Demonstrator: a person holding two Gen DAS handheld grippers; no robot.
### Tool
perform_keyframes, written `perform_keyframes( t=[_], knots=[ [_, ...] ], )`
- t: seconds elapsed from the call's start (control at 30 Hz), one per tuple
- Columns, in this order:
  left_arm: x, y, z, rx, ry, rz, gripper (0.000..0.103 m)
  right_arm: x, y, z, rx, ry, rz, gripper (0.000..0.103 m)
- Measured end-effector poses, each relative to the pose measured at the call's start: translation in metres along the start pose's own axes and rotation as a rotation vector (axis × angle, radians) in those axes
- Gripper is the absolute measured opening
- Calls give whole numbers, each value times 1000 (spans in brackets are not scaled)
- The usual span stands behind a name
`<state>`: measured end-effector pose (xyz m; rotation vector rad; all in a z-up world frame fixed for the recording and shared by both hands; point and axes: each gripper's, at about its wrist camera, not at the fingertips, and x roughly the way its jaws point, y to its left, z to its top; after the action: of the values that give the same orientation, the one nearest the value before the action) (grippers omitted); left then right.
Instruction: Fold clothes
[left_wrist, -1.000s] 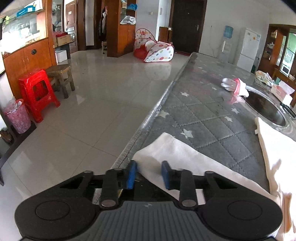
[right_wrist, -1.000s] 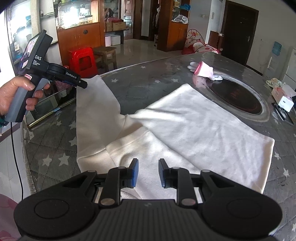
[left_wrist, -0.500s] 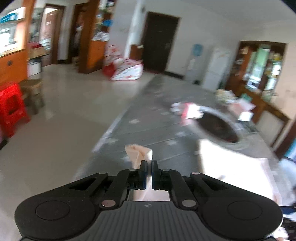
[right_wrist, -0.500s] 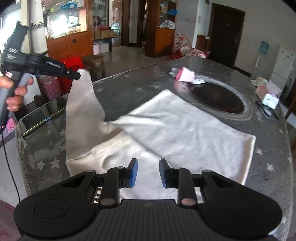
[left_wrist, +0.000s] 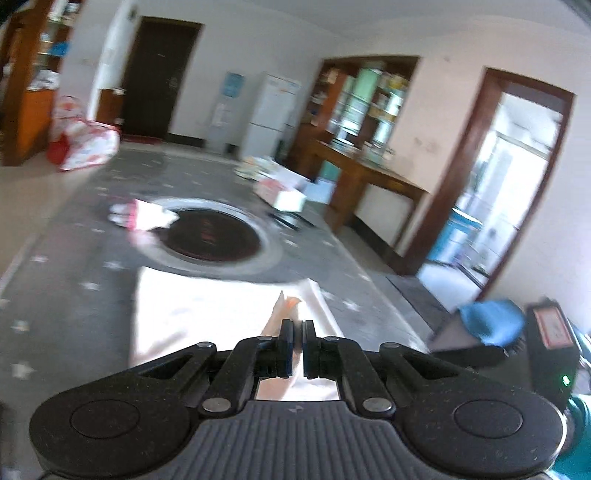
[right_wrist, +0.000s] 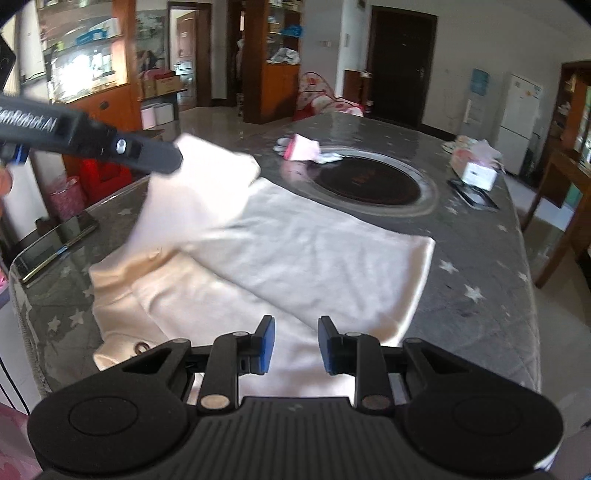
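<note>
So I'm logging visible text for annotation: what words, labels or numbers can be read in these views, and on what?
"GenRobot.AI", blurred and only partly legible, in white on the black body of the left gripper as the right wrist view shows it.
Label on the white box: too small to read.
Blue sign on the far wall: unreadable.
Markings on the dark round table centre: too blurred.

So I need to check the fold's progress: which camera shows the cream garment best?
The right wrist view: the cream garment lies spread across the table, one end lifted by the left gripper. The left wrist view is blurred, showing only the pinched edge and a bright patch.
</note>
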<state>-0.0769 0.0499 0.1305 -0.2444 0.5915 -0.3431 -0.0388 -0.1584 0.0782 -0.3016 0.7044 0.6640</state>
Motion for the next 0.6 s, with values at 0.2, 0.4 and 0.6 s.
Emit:
perform_keyframes(
  t=[0.2,0.4,0.6],
  knots=[
    [24,-20,-30,67,115,-72,8,-2,-12,-9,31,19,-18,25],
    [27,-7,-50,100,171,-52,17,0,-14,-8,47,23,-16,25],
    [5,40,-57,131,146,161,38,14,-9,-8,48,54,10,25]
  ],
)
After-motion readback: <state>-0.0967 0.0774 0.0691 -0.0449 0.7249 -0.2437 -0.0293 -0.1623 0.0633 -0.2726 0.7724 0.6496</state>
